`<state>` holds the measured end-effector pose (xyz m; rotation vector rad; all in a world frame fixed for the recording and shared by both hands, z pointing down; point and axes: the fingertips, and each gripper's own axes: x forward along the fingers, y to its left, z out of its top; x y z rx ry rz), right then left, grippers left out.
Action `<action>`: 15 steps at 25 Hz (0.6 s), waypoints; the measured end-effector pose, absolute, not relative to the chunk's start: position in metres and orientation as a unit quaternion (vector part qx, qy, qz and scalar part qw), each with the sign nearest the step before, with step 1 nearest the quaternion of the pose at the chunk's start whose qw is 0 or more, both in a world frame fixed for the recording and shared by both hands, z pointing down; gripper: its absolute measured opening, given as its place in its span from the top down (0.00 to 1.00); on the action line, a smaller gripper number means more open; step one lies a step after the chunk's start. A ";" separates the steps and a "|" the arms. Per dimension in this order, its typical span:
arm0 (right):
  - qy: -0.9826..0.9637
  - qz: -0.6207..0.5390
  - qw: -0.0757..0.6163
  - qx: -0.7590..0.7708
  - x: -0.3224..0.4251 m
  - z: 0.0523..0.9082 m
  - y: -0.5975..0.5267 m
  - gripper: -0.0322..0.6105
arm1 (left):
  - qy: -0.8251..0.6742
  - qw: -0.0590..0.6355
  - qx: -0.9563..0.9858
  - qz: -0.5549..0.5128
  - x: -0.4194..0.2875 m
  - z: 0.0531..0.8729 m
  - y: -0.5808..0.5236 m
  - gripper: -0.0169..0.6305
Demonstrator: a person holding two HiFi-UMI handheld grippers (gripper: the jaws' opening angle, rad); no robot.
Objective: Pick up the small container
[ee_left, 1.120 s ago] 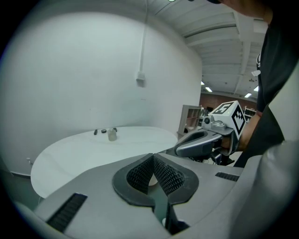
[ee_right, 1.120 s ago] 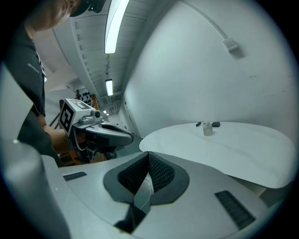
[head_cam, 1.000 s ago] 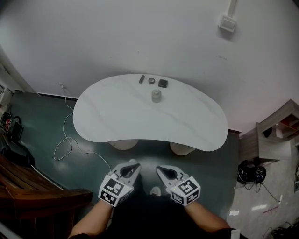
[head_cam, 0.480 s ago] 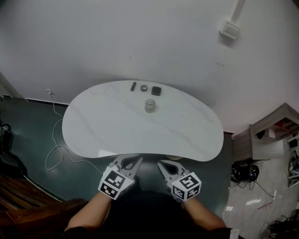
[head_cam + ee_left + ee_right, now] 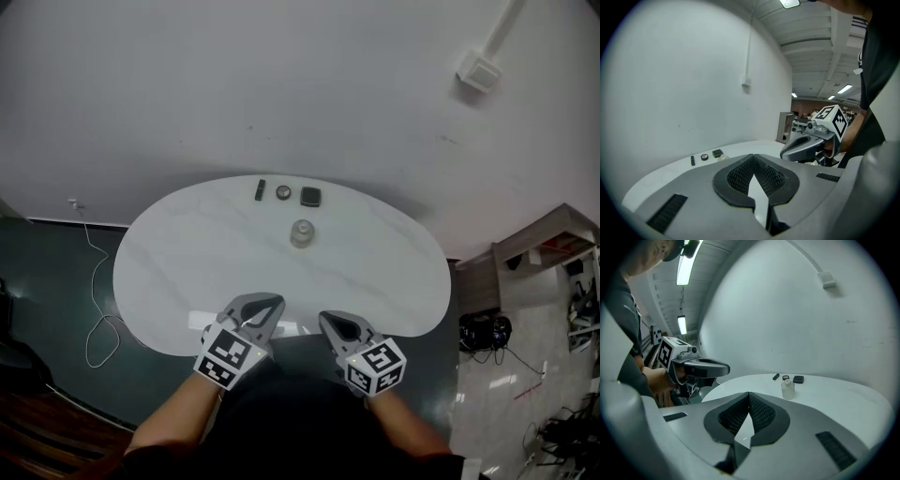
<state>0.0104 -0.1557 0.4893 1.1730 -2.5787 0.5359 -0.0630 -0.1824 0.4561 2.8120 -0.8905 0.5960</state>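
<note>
The small container [image 5: 301,232], a clear stubby bottle, stands upright on the white kidney-shaped table [image 5: 187,262], a little behind its middle. It also shows in the right gripper view, container [image 5: 788,389], and peeks over the jaw in the left gripper view, container [image 5: 723,158]. My left gripper [image 5: 270,302] and right gripper [image 5: 328,320] hover side by side over the table's near edge, well short of the container. Both are shut with nothing between the jaws, as the left gripper [image 5: 753,157] and right gripper [image 5: 749,393] show in their own views.
Along the table's back edge lie a black stick [image 5: 260,190], a round cap [image 5: 283,192] and a black square block [image 5: 310,196]. A wooden shelf unit [image 5: 548,253] and a dark bag [image 5: 483,330] stand at the right. A white cable [image 5: 94,319] trails over the floor at the left.
The view has moved toward the table, which now lies closer. Both grippers have gone from over the floor to the table's near edge, still shut.
</note>
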 end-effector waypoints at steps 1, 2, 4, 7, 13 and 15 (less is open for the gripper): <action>-0.885 0.184 0.129 0.408 0.007 0.489 -0.163 0.96 | -0.290 0.064 0.934 0.198 -0.066 0.457 -0.189 0.95; -0.883 0.183 0.130 0.412 0.004 0.490 -0.170 0.96 | -0.284 0.063 0.937 0.195 -0.069 0.458 -0.195 0.95; -0.880 0.182 0.132 0.419 -0.002 0.490 -0.181 0.96 | -0.273 0.063 0.942 0.184 -0.074 0.457 -0.206 0.95; -0.874 0.182 0.131 0.431 -0.009 0.490 -0.195 0.96 | -0.257 0.059 0.947 0.183 -0.079 0.459 -0.221 0.95; -0.870 0.185 0.137 0.436 -0.015 0.493 -0.213 0.96 | -0.244 0.053 0.948 0.199 -0.084 0.466 -0.242 0.95; -0.870 0.184 0.136 0.437 -0.012 0.491 -0.220 0.96 | -0.245 0.053 0.947 0.200 -0.084 0.467 -0.247 0.95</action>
